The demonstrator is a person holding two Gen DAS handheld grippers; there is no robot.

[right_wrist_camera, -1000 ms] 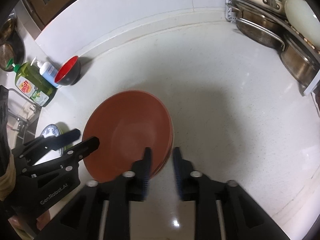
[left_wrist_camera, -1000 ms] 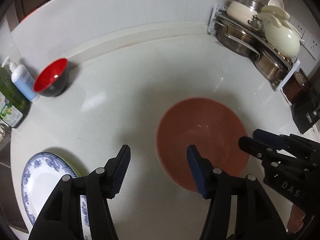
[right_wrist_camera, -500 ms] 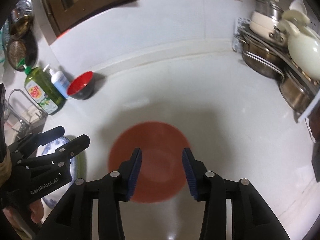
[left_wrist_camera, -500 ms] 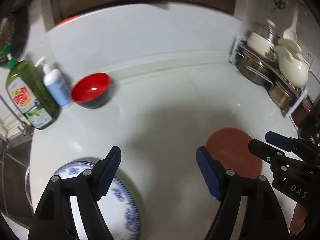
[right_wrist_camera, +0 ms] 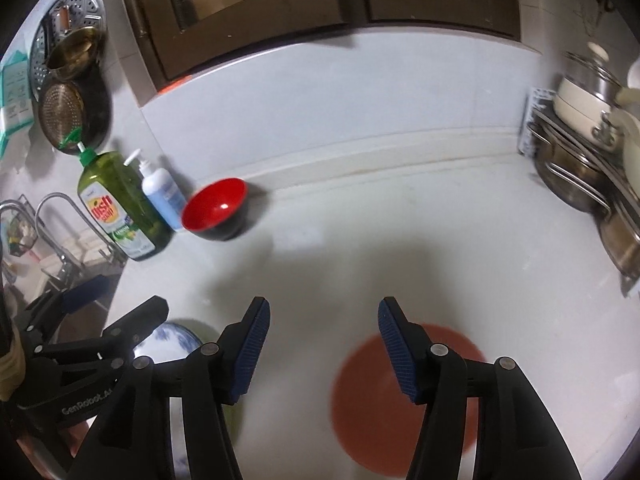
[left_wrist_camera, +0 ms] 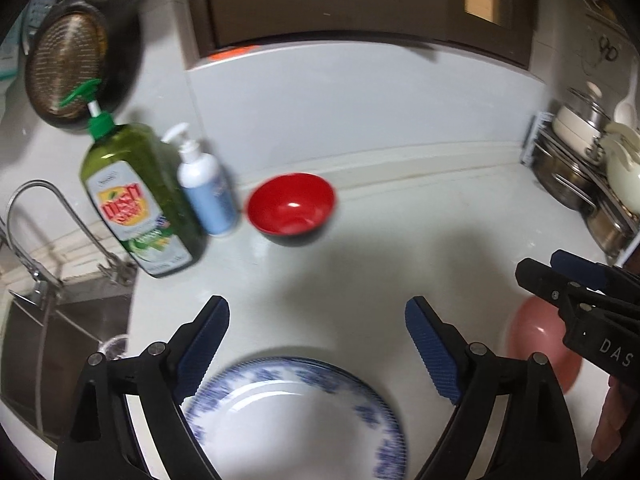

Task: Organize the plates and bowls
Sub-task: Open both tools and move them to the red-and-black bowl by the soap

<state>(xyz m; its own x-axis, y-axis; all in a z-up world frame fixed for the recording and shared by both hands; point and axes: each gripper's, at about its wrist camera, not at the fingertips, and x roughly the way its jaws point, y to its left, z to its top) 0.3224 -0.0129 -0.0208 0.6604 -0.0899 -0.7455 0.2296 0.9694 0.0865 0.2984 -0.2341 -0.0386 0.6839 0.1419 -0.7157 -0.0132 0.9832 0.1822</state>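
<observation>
A blue-and-white plate [left_wrist_camera: 296, 416] lies on the white counter just below my left gripper [left_wrist_camera: 316, 344], which is open and empty; the plate also shows in the right wrist view [right_wrist_camera: 176, 340]. A stack of terracotta plates [right_wrist_camera: 404, 400] lies under my right gripper [right_wrist_camera: 322, 344], which is open and empty; it also shows in the left wrist view [left_wrist_camera: 536, 344]. A red-and-black bowl [left_wrist_camera: 292, 208] stands upright near the back wall, also seen in the right wrist view [right_wrist_camera: 216, 210].
A green dish-soap bottle [left_wrist_camera: 136, 200] and a white pump bottle [left_wrist_camera: 204, 188] stand left of the bowl. A sink [left_wrist_camera: 52, 332] with tap lies at the left. A rack of pots [left_wrist_camera: 588, 176] stands at the right. Strainers [right_wrist_camera: 68, 92] hang on the wall.
Both grippers have pulled back and up from the terracotta plates. The right gripper has opened wide. The left gripper has swung left over the blue-and-white plate.
</observation>
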